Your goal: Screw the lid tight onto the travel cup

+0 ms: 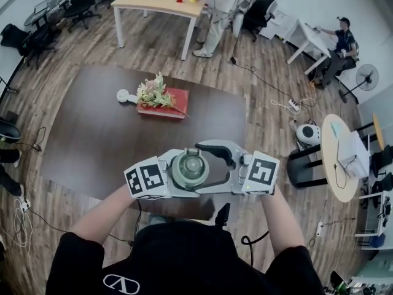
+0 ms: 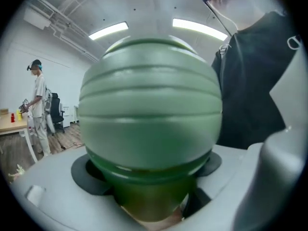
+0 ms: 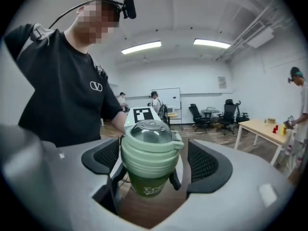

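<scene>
The travel cup (image 1: 190, 168) is hanging above the tabletop's (image 1: 92, 134) near edge. The left tongs (image 2: 149, 170) are clamping its green body, and the right tongs (image 3: 155, 160) are standing parted around the lid (image 3: 149, 131) without pressing it. A crooked bite there is likely risking cross-threading, or the ribbed cup spinning loose and dropping. Its long axis is running near vertical, with the lid pointing up.

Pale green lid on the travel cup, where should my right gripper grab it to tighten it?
Grip the pale green round lid by its side band, level from the side, where the right gripper straddles it; its clear dome slopes and its tab juts out.
</scene>
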Demonstrator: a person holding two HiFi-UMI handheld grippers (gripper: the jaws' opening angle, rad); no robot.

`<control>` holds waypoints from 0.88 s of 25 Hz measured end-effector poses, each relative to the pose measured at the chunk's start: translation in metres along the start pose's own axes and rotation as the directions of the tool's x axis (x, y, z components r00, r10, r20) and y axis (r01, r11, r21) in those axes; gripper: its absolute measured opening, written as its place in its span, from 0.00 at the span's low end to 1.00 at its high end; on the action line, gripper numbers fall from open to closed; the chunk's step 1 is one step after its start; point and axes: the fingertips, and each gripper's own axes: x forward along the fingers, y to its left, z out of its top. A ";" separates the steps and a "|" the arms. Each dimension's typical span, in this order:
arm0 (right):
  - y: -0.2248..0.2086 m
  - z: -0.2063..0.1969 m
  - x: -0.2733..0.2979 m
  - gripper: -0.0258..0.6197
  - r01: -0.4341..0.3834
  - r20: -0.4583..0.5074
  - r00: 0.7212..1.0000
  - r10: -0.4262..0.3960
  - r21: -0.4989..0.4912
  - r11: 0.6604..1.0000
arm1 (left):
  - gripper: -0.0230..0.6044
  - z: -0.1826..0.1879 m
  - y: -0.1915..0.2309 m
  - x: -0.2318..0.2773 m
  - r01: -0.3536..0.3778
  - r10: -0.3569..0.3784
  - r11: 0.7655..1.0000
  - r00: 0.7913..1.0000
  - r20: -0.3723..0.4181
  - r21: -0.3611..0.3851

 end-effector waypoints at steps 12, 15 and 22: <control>-0.029 0.008 0.011 0.70 0.458 0.197 0.848 -0.492 0.195 0.867 | 0.69 -0.004 0.042 -0.015 -0.290 0.289 0.956 0.957 -0.026 -0.049; -0.036 0.002 0.010 0.69 0.695 0.119 0.659 -0.743 0.280 0.662 | 0.69 -0.008 0.050 -0.012 -0.333 0.332 0.940 0.943 -0.029 -0.077; -0.035 0.002 -0.002 0.70 0.669 0.142 0.657 -0.741 0.344 0.659 | 0.69 -0.004 0.050 -0.005 -0.304 0.303 0.949 0.953 -0.035 -0.077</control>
